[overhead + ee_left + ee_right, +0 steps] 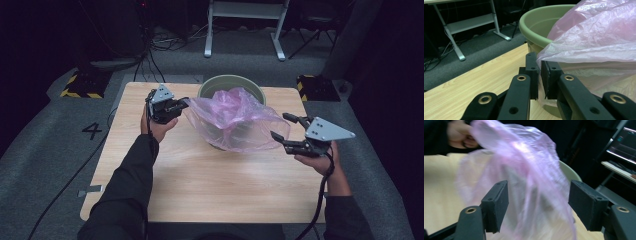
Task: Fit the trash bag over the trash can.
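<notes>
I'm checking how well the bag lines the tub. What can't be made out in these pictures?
- Inside of the green tub: high view, covered by the pink plastic bag.
- Bag's far edge: right gripper view, motion-blurred.
- Tub's base: left gripper view, behind the left hand-held gripper and the bag.

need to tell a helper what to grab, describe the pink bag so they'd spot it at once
On the wooden table, at its far edge, stands a round green tub. Draped over the tub's near rim is the pink plastic bag, one edge pinched by the left gripper. It is the one thin, see-through, crinkled thing there.
</notes>
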{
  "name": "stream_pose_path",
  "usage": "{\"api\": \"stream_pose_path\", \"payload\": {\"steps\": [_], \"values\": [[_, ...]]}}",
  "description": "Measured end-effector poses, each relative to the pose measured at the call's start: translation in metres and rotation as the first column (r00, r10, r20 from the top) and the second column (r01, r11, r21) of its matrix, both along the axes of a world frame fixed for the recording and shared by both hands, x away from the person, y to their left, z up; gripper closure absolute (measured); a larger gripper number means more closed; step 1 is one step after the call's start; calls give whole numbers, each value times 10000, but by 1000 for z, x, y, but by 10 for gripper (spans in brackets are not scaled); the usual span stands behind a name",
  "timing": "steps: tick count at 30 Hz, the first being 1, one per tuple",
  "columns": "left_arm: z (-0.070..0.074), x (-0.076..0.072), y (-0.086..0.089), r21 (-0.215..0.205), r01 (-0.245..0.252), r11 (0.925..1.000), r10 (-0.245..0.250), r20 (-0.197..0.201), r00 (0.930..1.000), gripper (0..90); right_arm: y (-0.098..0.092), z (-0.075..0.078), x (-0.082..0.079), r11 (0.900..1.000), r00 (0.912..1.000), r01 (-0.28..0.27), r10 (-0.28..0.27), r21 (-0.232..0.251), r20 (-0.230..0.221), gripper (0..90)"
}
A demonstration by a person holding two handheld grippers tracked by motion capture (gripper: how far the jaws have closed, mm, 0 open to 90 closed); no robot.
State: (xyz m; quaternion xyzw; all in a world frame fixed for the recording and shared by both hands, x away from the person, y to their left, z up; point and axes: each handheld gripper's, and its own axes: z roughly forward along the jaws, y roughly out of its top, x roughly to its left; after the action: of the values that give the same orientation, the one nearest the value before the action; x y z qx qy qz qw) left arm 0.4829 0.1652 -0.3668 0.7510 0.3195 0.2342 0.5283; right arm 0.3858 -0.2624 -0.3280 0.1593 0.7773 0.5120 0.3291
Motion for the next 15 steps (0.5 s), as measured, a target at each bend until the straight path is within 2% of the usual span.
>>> {"api": "stream_pose_path", "payload": {"steps": [2, 3, 4, 5, 7, 9, 10, 13, 15], "values": [[0, 2, -1, 34, -9, 10000, 9, -13, 10000, 842, 9, 3, 15, 9965, 9979, 646, -651, -540, -75, 347], [0, 2, -1, 1, -9, 10000, 9, -36, 10000, 851, 12, 3, 22, 9946, 9968, 775, -786, -691, -129, 396], [-1, 3, -1, 20, -12, 10000, 12, -43, 10000, 854, 14, 3, 30, 9895, 9937, 1100, -1115, -934, -117, 476], [-1, 3, -1, 44, -14, 10000, 14, -60, 10000, 862, 16, 2, 36, 9840, 9915, 1282, -1299, -1239, -58, 598], [0, 5, -1, 154, -2, 9999, 3, -74, 10000, 880, 17, 0, 48, 9769, 9907, 1353, -1353, -1656, 117, 724], [0, 7, -2, 159, -54, 9999, 54, -14, 10000, 891, 17, -2, 57, 9788, 9922, 1216, -1247, -1648, -84, 823], [0, 8, -2, 204, -58, 9998, 58, -20, 10000, 897, 17, -3, 61, 9805, 9920, 1240, -1259, -1522, -30, 877], [-1, 14, -4, 302, -133, 9995, 137, -128, 9998, 899, 14, -2, 72, 9847, 9885, 1508, -1515, -874, -21, 900], [-3, 18, -6, 366, -227, 9991, 234, -185, 9996, 899, 11, -1, 81, 9837, 9836, 1782, -1788, -244, -249, 900]]}}
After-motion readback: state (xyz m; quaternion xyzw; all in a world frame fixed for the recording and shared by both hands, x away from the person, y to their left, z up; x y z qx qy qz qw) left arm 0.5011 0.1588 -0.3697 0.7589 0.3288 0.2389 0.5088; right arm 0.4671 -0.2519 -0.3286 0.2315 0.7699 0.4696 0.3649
